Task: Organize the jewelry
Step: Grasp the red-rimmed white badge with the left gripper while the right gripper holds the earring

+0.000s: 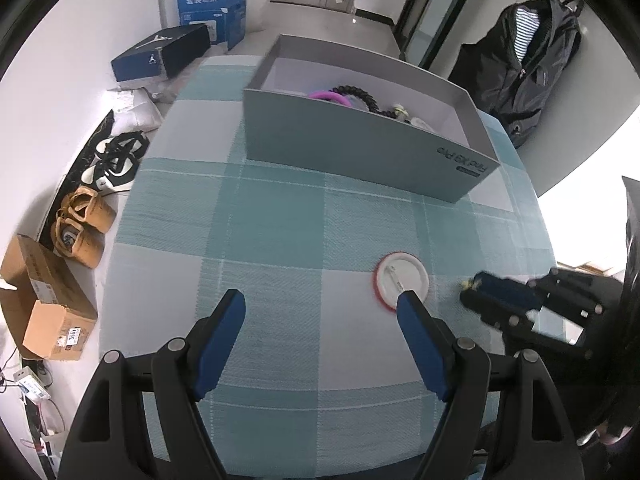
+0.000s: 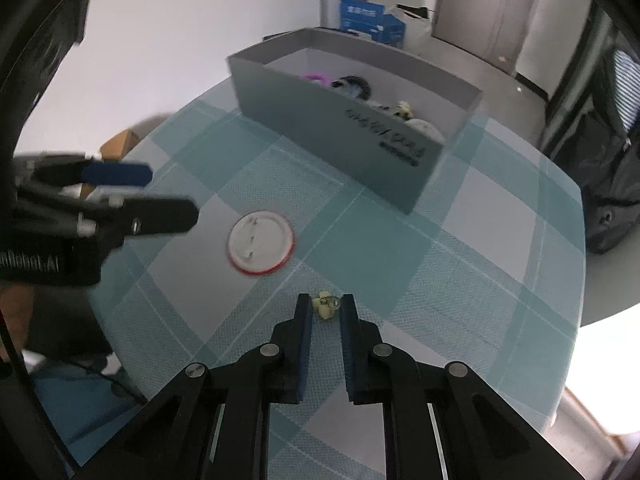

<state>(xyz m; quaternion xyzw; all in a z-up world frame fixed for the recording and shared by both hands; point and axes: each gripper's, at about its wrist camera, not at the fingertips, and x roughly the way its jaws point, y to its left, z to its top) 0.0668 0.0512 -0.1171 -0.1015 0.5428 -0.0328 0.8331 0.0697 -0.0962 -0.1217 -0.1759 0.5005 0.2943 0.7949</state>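
A grey box (image 1: 360,152) stands at the far side of the checked tablecloth and holds a purple ring (image 1: 328,96), black beads (image 1: 360,94) and other small pieces. A round white pin badge with a red rim (image 1: 400,280) lies face down on the cloth; it also shows in the right wrist view (image 2: 260,242). My left gripper (image 1: 322,308) is open, its right finger tip over the badge's edge. A small pale yellow earring (image 2: 326,306) lies between the tips of my right gripper (image 2: 326,308), which is partly open around it, not clamped.
The box also shows in the right wrist view (image 2: 352,128). Shoes (image 1: 84,220), cardboard boxes (image 1: 44,304) and blue boxes (image 1: 212,12) sit on the floor to the left. A black jacket (image 1: 532,64) hangs behind the table at right.
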